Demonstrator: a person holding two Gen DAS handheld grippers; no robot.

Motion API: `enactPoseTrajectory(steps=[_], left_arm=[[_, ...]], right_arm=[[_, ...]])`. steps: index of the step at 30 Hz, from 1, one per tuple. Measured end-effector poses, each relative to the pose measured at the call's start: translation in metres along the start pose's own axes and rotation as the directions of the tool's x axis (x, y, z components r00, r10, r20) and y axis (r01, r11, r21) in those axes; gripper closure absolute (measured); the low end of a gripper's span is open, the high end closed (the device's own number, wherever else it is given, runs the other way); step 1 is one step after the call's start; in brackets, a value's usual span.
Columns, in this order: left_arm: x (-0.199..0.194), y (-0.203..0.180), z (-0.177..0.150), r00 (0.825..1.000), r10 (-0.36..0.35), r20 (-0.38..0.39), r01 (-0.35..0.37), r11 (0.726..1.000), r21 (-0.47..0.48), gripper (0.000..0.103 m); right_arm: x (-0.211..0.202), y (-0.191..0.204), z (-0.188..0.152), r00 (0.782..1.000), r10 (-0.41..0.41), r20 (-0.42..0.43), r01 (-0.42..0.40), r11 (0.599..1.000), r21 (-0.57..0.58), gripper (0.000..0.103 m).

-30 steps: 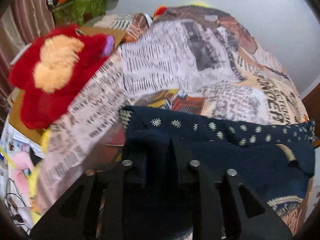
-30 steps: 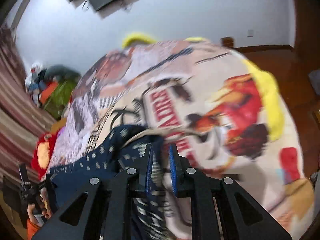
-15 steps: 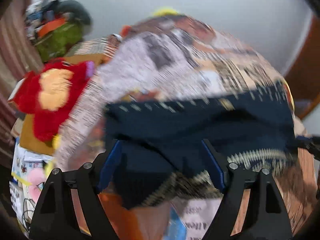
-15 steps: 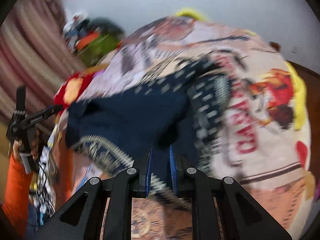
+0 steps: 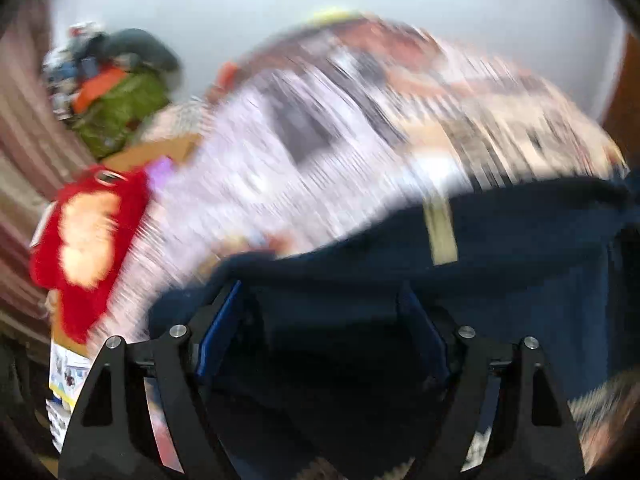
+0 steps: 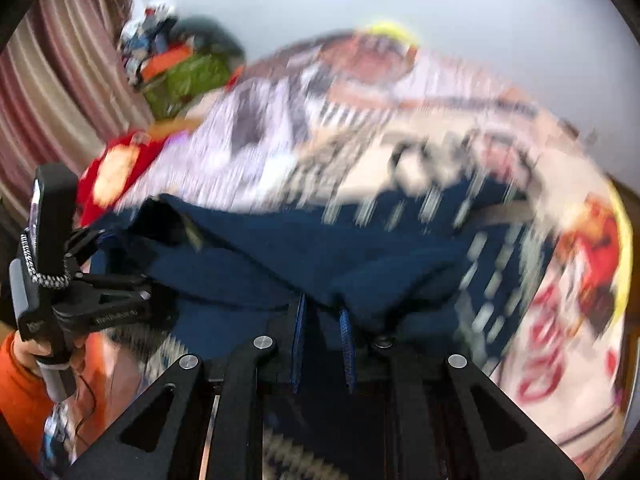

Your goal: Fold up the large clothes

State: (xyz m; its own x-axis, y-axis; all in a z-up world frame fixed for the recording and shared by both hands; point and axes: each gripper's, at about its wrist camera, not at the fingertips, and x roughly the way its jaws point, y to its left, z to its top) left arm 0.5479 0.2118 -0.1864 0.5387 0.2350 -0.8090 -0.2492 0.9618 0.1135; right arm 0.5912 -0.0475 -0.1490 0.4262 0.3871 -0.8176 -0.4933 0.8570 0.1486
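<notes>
My left tongs (image 5: pixel 320 340) have just opened wide and released the garment (image 5: pixel 500 264); cloth lies between the pads, unclamped. My right tongs (image 6: pixel 322 336) stay narrow, pinching the garment's edge. The garment lies on the bed (image 6: pixel 420 120), its near part over the bed's near edge. I judge this fold placed; regrasp next.

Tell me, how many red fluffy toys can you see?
1. The red fluffy toy lies at the left edge of the bed, beside the printed cover; the right wrist view shows the same one. Others may be hidden.
</notes>
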Motion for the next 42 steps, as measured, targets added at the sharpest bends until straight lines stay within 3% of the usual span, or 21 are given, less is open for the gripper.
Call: enactPoseTrajectory(steps=[2, 3, 5, 7, 11, 15, 17, 19, 22, 29, 33, 37, 39, 42], left_arm=[[-0.012, 0.020, 0.017, 0.997, 0.064, 0.050, -0.061, 0.996, -0.068, 0.023], [-0.019, 0.030, 0.021, 0.996, 0.061, 0.070, -0.054, 0.994, -0.094, 0.023], [-0.032, 0.043, 0.018, 0.996, 0.020, 0.088, -0.009, 0.992, -0.124, 0.023], [-0.040, 0.051, 0.008, 0.995, -0.042, 0.088, 0.053, 0.990, -0.130, 0.023], [-0.038, 0.042, -0.025, 0.990, -0.142, -0.001, 0.141, 0.987, -0.074, 0.023], [-0.021, 0.018, -0.072, 0.968, -0.221, -0.116, 0.220, 0.975, -0.018, 0.023], [-0.009, 0.006, -0.093, 0.961, -0.217, -0.171, 0.220, 0.975, 0.000, 0.023], [-0.002, -0.002, -0.108, 0.967, -0.186, -0.173, 0.197, 0.979, 0.051, 0.023], [-0.012, -0.010, -0.125, 0.983, -0.150, -0.109, 0.164, 0.977, 0.138, 0.023], [-0.043, 0.006, -0.138, 0.985, -0.132, -0.115, 0.147, 0.980, 0.134, 0.023], [-0.063, 0.024, -0.147, 0.984, -0.147, -0.101, 0.154, 0.986, 0.069, 0.023], [-0.080, 0.046, -0.161, 0.978, -0.195, -0.078, 0.190, 0.980, -0.058, 0.023], [-0.081, 0.056, -0.168, 0.971, -0.229, -0.075, 0.217, 0.966, -0.138, 0.023], [-0.074, 0.069, -0.181, 0.945, -0.314, -0.091, 0.277, 0.917, -0.289, 0.023]], right_arm=[[-0.006, -0.006, 0.015, 0.996, -0.064, 0.063, 0.063, 0.998, 0.020, 0.090], [-0.010, -0.010, 0.022, 0.989, -0.119, 0.090, 0.116, 0.992, 0.040, 0.090], [-0.017, -0.015, 0.029, 0.985, -0.132, 0.108, 0.127, 0.990, 0.054, 0.090], [-0.022, -0.011, 0.028, 0.990, -0.093, 0.106, 0.088, 0.995, 0.048, 0.090], [-0.026, 0.017, 0.011, 0.997, -0.003, 0.079, 0.006, 0.999, -0.038, 0.090], [-0.011, 0.056, -0.023, 0.990, 0.131, -0.045, -0.135, 0.985, -0.105, 0.090], [0.004, 0.070, -0.038, 0.983, 0.136, -0.120, -0.153, 0.979, -0.138, 0.090], [0.023, 0.082, -0.056, 0.981, 0.081, -0.174, -0.116, 0.973, -0.198, 0.090], [0.028, 0.083, -0.072, 0.990, 0.064, -0.128, -0.096, 0.962, -0.254, 0.090], [0.012, 0.078, -0.081, 0.994, 0.030, -0.104, -0.060, 0.953, -0.298, 0.090], [0.002, 0.071, -0.077, 0.991, 0.010, -0.135, -0.044, 0.967, -0.251, 0.090], [-0.007, 0.066, -0.078, 0.988, -0.017, -0.157, -0.020, 0.973, -0.229, 0.090], [-0.013, 0.067, -0.081, 0.987, -0.030, -0.158, -0.008, 0.971, -0.238, 0.090], [-0.025, 0.069, -0.087, 0.988, -0.052, -0.148, 0.011, 0.965, -0.263, 0.090]])
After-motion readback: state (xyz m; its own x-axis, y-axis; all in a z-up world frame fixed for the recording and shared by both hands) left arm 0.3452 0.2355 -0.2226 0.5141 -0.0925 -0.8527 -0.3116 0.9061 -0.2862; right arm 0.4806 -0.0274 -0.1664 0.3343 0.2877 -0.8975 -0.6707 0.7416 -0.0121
